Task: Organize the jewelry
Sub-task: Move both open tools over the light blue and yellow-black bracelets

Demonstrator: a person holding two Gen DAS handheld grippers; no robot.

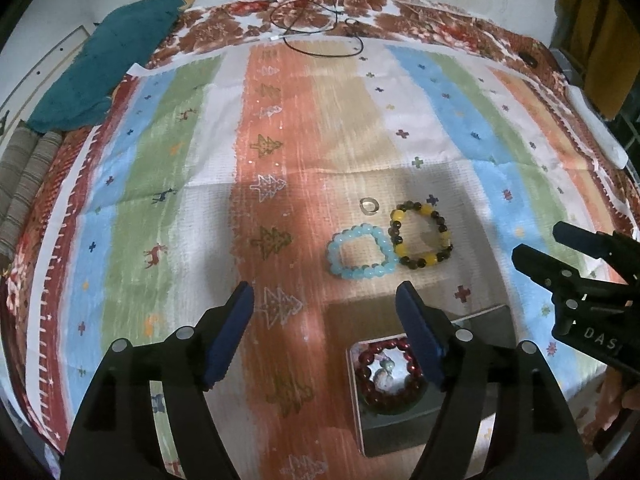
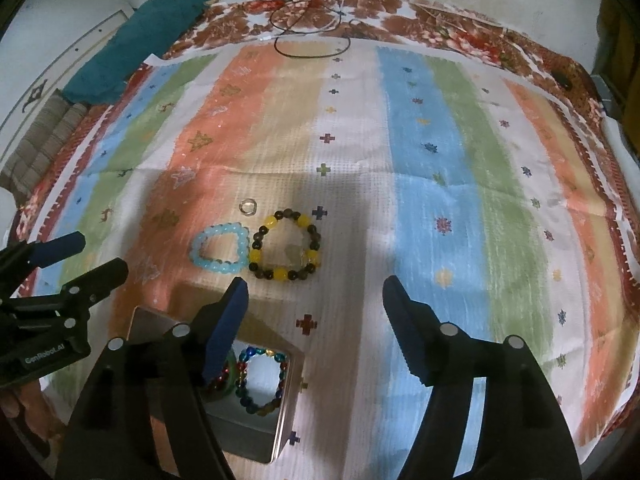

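A light blue bead bracelet (image 1: 362,252) (image 2: 219,250) lies on the striped cloth, touching a yellow-and-dark bead bracelet (image 1: 422,236) (image 2: 285,245). A small clear ring (image 1: 369,205) (image 2: 248,206) lies just behind them. A metal box (image 1: 394,420) (image 2: 282,412) near the front holds a red bead bracelet (image 1: 382,376) and a multicoloured bracelet (image 2: 262,380). My left gripper (image 1: 325,336) is open and empty, over the box's left side. My right gripper (image 2: 314,328) is open and empty, above the box's right edge; it shows in the left wrist view (image 1: 538,250).
The striped patterned cloth (image 1: 200,160) covers the bed. A teal cloth (image 1: 108,60) lies at the far left corner. A black cable (image 1: 320,36) loops at the far edge. A white object (image 1: 596,128) lies at the right edge.
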